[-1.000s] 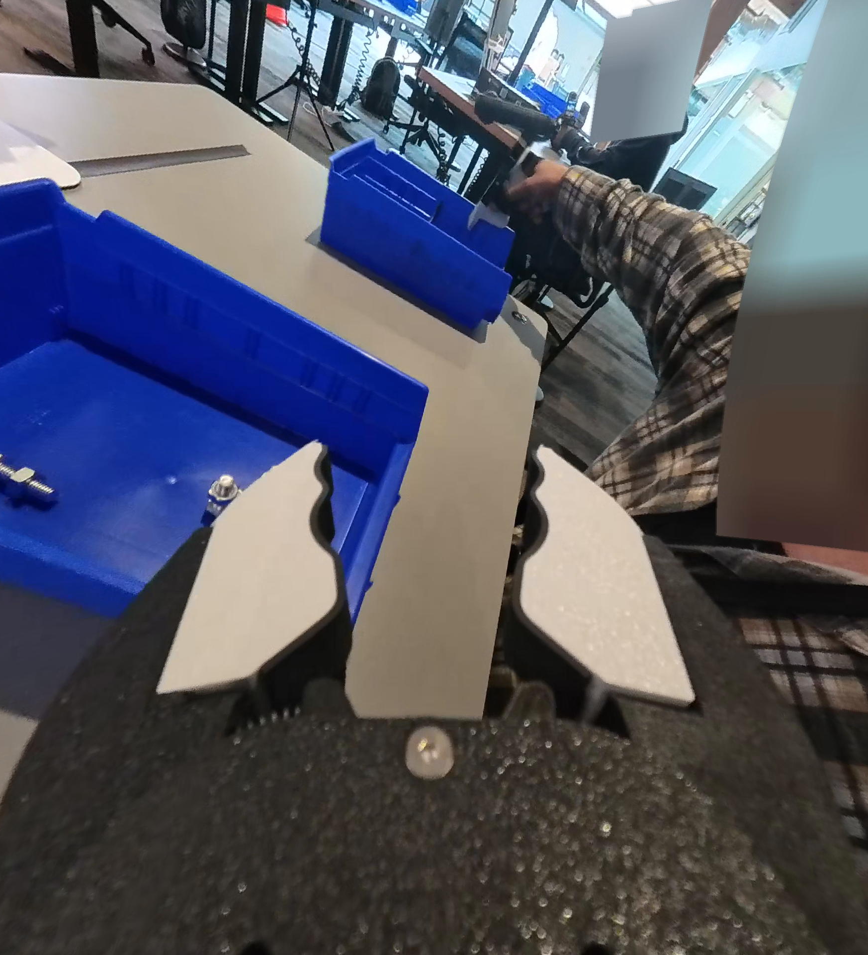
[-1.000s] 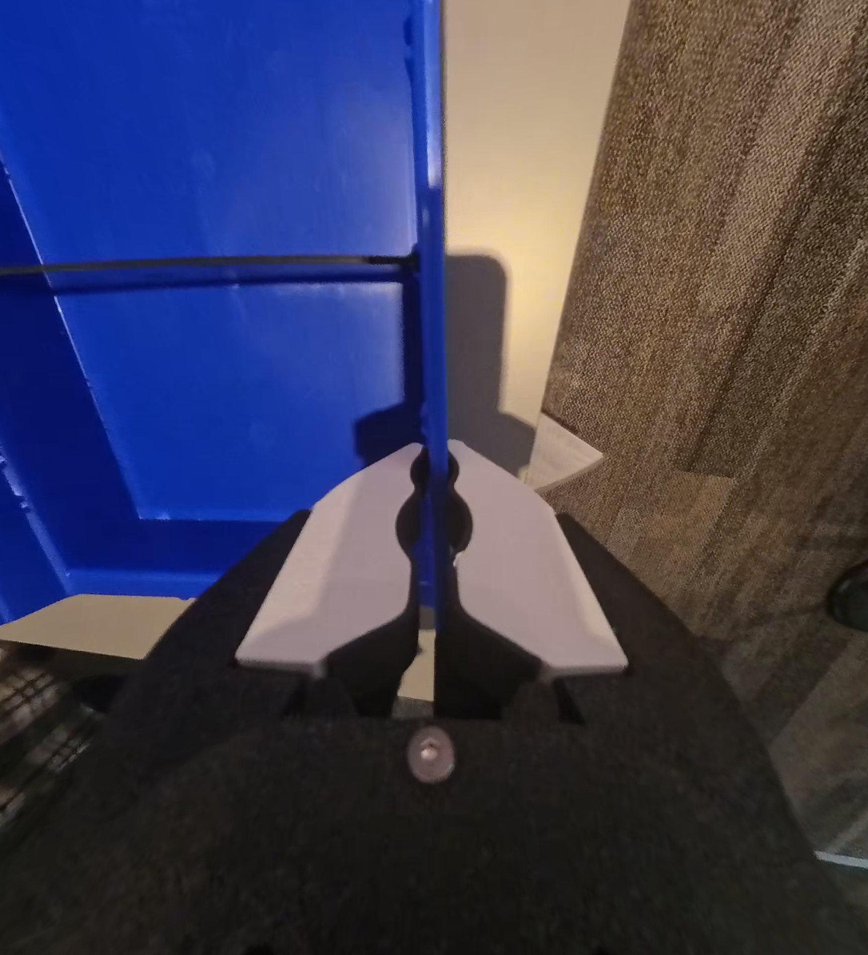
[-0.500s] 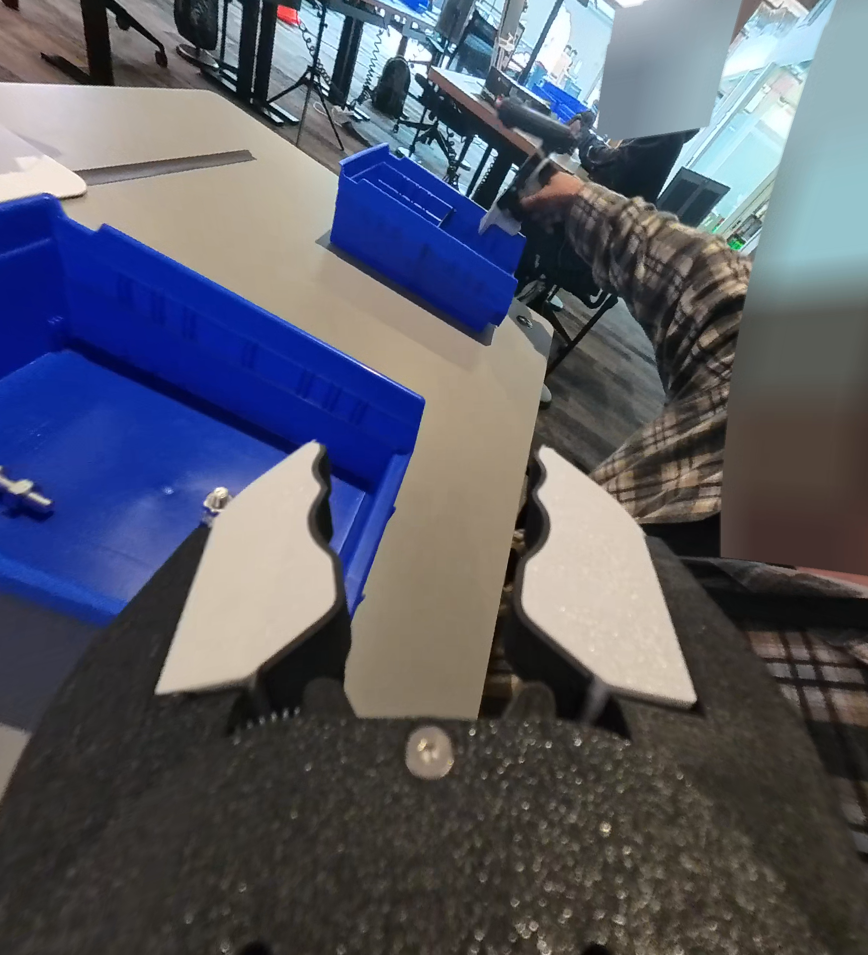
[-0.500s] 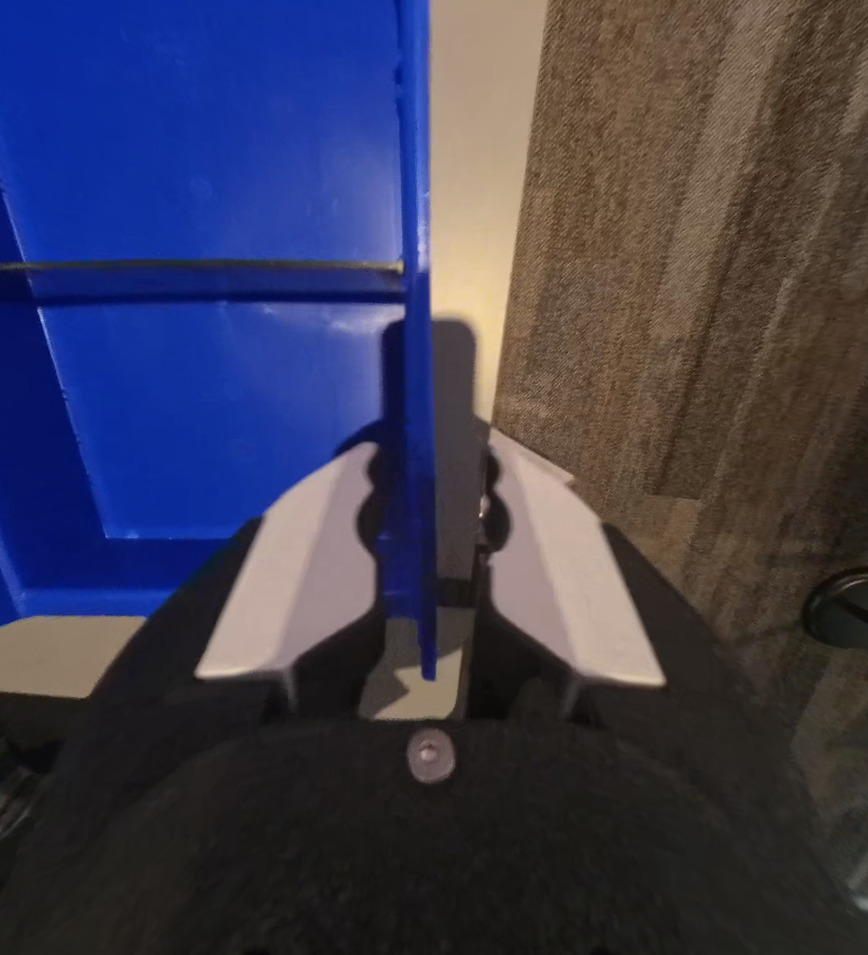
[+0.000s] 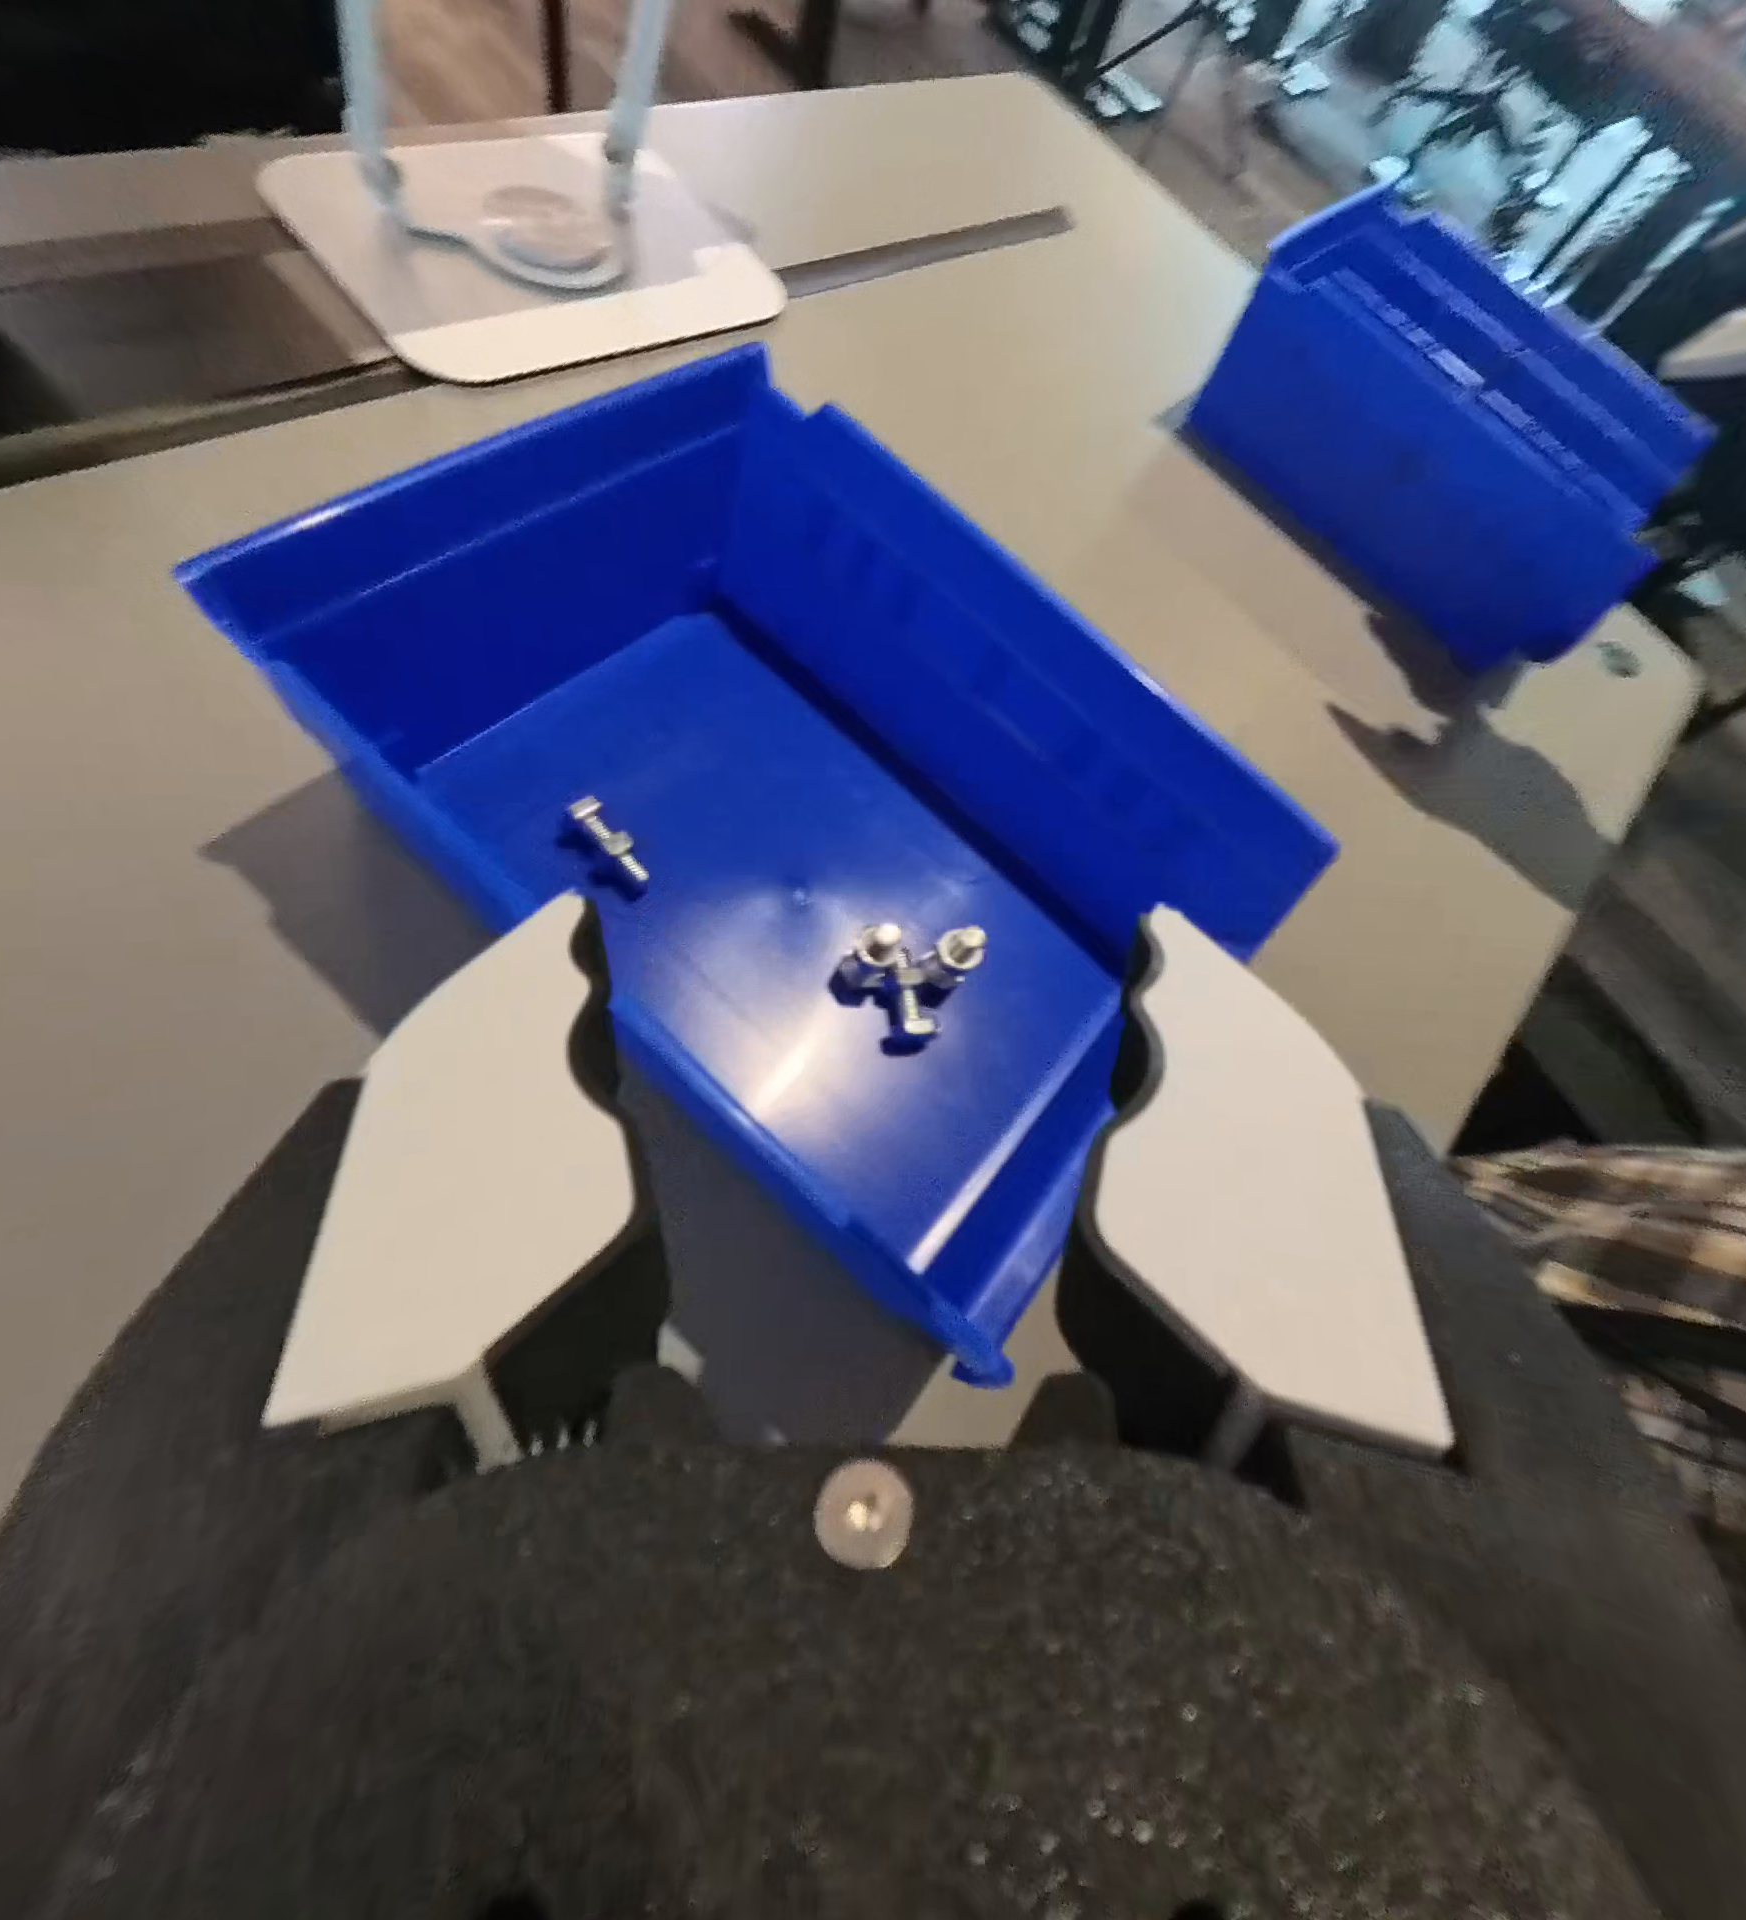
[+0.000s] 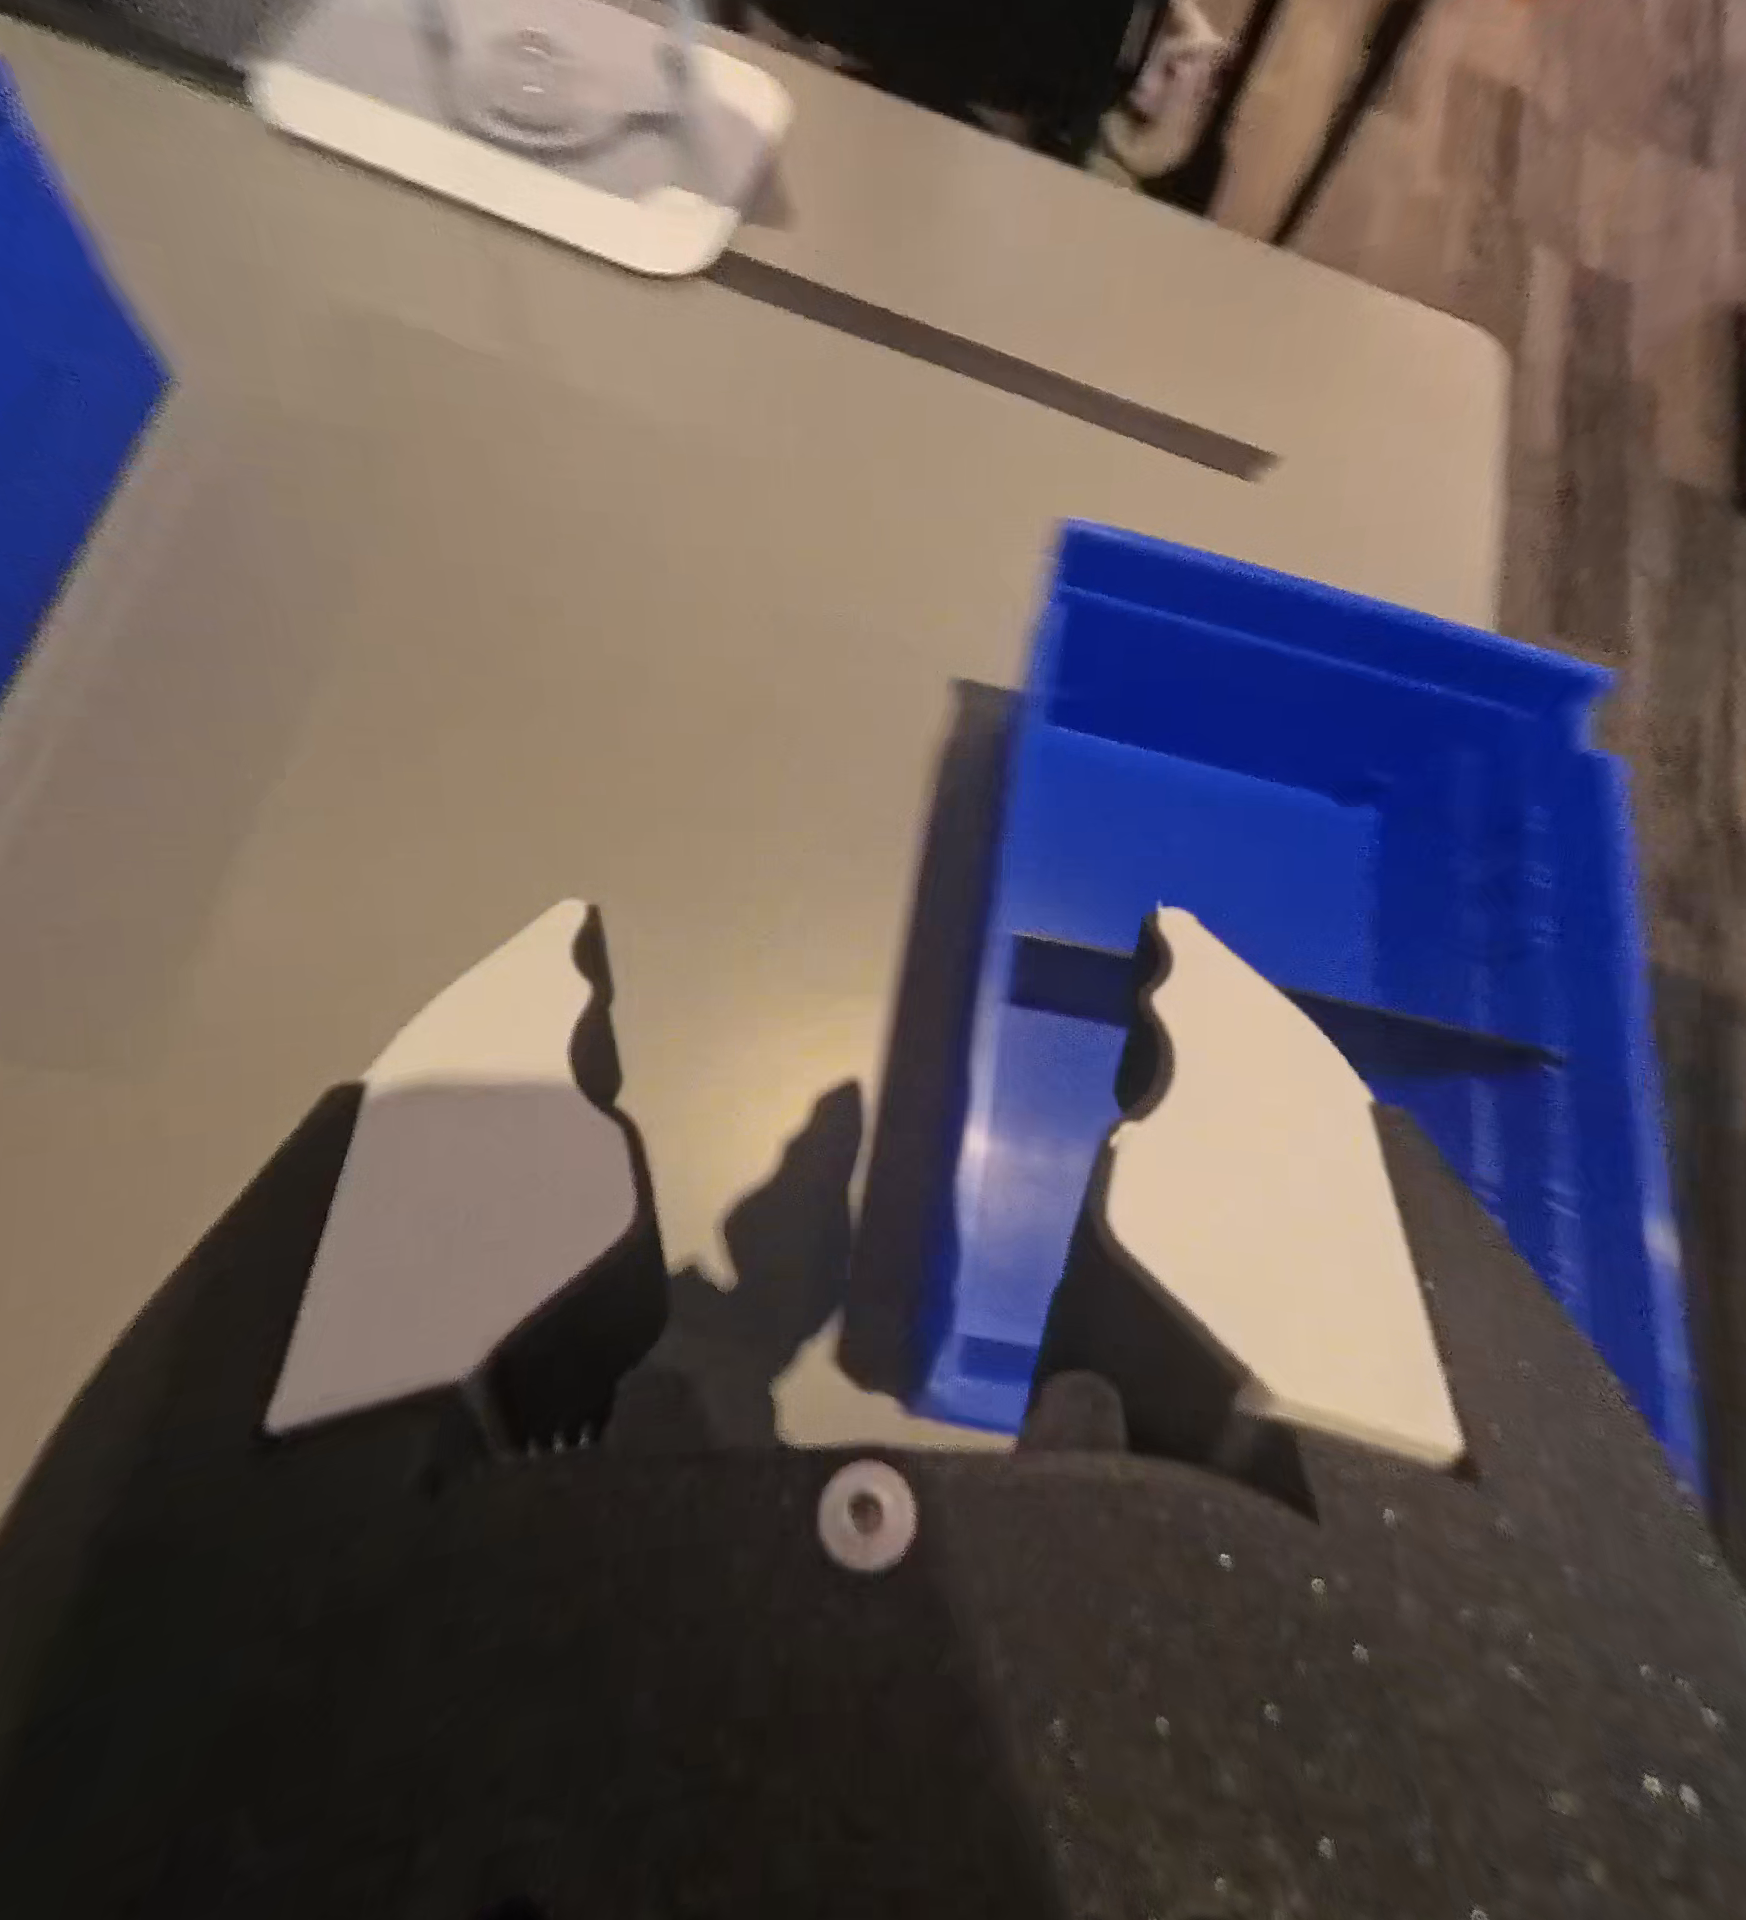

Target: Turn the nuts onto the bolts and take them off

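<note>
I've let go of the divided bin's (image 6: 1316, 831) wall: right gripper (image 6: 869, 914) was clamped on it a second ago, now jaws wide apart, empty, above the table (image 6: 536, 623). Left gripper (image 5: 864, 914) has swung over the open blue bin (image 5: 952, 665), jaws apart, nothing held. One bolt with nut (image 5: 604, 842) lies near its left wall, a small bolt cluster (image 5: 905, 966) mid-floor; bin placement looks done, picking comes next.

Both claws: grey scalloped fingers (image 5: 453, 1143), black gritty body, silver screw; plaid sleeve (image 5: 1658, 1236).
</note>
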The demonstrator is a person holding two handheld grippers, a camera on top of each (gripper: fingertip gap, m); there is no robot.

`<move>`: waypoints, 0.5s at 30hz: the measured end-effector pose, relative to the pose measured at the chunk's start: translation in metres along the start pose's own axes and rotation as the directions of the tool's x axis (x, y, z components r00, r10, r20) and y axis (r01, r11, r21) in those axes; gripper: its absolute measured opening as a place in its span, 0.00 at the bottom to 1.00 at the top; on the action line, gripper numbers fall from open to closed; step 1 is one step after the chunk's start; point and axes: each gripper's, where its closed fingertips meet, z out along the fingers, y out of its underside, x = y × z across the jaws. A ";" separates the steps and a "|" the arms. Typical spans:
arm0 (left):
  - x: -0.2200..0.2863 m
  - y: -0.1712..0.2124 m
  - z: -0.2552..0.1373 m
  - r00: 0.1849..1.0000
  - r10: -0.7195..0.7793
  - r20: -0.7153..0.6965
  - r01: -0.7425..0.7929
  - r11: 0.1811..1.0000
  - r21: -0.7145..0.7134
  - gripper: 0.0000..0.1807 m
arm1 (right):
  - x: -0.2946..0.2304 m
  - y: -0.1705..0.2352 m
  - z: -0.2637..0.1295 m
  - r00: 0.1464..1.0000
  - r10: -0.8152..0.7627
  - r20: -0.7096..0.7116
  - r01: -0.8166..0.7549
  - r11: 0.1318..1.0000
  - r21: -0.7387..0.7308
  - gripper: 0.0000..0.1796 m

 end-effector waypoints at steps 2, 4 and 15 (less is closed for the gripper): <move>-0.011 0.002 0.005 0.996 0.004 0.084 -0.001 0.999 -0.039 0.53 | -0.045 0.001 0.014 0.995 -0.031 0.091 0.029 0.999 0.027 0.53; -0.023 0.008 0.008 0.985 0.008 0.173 0.008 0.996 -0.091 0.54 | -0.080 0.006 0.032 0.983 -0.039 0.177 0.032 0.999 0.043 0.53; -0.051 0.053 0.032 0.920 -0.037 0.390 0.166 0.938 -0.303 0.59 | -0.131 0.030 0.087 0.945 0.030 0.327 -0.042 0.999 0.031 0.49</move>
